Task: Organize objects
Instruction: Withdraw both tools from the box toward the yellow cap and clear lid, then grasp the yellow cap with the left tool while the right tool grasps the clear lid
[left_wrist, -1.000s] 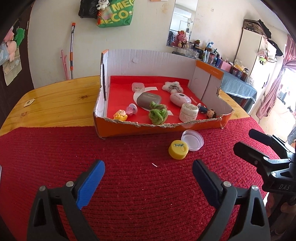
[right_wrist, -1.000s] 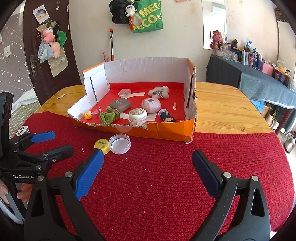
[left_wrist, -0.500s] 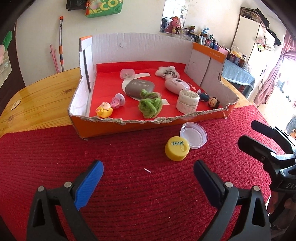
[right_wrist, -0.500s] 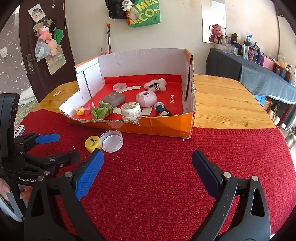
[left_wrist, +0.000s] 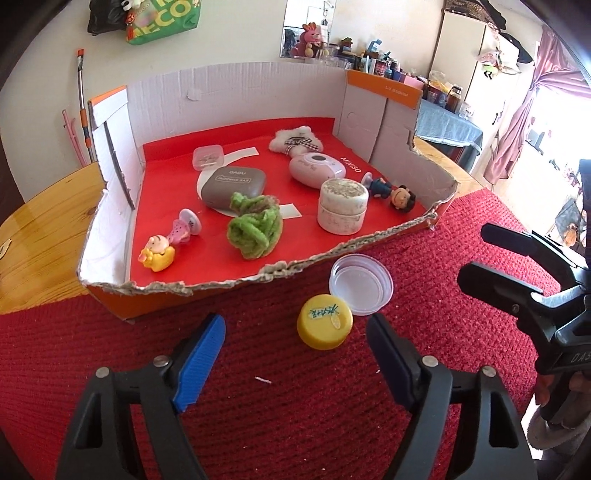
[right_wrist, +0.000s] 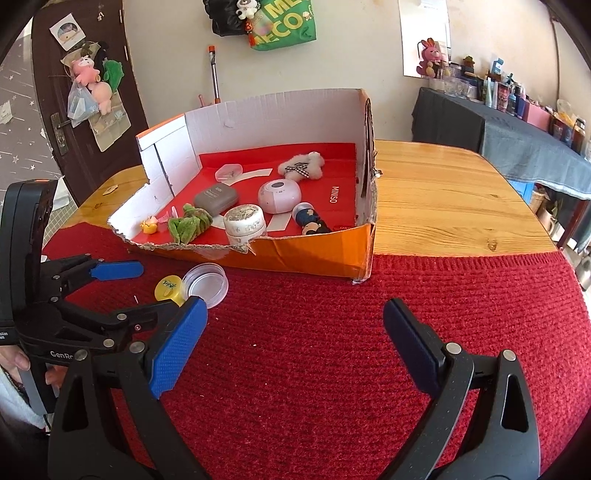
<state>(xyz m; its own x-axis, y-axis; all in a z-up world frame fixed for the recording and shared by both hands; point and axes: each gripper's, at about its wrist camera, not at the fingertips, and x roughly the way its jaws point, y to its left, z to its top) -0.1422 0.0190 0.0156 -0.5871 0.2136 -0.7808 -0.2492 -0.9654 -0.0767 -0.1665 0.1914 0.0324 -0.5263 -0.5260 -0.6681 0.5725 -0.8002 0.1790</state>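
Since a second ago the left hand-held gripper (left_wrist: 295, 338) has come closer to the yellow cap (left_wrist: 325, 327) and the cardboard box (left_wrist: 192, 291), which now fill more of its view, and its jaws have just been closing; they are still apart, with the cap lying on the red knitted cloth (left_wrist: 332, 424) just ahead of the tips and nothing pressed between the pads. The right hand-held gripper (right_wrist: 291, 321) stands wide open over bare cloth with nothing between its fingers, and it too has edged nearer the box. The yellow cap lies flat, printed face up, touching or just beside a clear round lid (left_wrist: 361, 285) that sits open side up close against the torn front edge of the box. The box rests on the wooden bench (right_wrist: 443, 199), its front on the cloth, and its red floor holds a green fuzzy bundle (left_wrist: 255, 225), a white round jar (left_wrist: 342, 210), a grey flat case (left_wrist: 232, 184), a pink oval case (left_wrist: 317, 169), a small clear box (left_wrist: 208, 157), a white plush toy (left_wrist: 295, 142), a dark-haired figurine (left_wrist: 393, 194) lying on its side near the right wall, and a small yellow and pink figurine (left_wrist: 159, 253) near the left wall. In the right wrist view a person's fingers (right_wrist: 14, 363) show behind the left gripper's body.
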